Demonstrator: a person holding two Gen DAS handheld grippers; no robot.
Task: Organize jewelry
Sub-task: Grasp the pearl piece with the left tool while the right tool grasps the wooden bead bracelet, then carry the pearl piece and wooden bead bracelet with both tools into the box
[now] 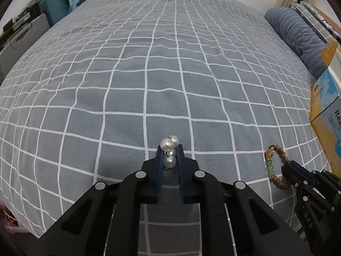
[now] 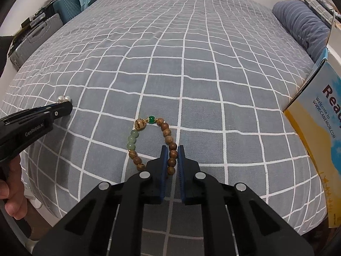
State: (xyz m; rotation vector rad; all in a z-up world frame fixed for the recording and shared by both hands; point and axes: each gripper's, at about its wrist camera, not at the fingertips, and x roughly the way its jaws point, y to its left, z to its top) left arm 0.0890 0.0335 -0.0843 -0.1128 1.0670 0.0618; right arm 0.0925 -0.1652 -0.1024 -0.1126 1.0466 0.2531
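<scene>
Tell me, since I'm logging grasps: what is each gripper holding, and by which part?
The left gripper pinches the pearl piece around its middle pearls. The right gripper clamps the wooden-bead side of the beaded bracelet.

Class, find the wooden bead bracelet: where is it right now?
In the right wrist view the wooden bead bracelet lies on the checked bedspread, one side pinched in the right gripper; the left gripper with the pearls is off to its left.

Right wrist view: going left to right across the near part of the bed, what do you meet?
Hand → left gripper shut on pearls → bead bracelet, its right side pinched in the right gripper → printed box.
</scene>
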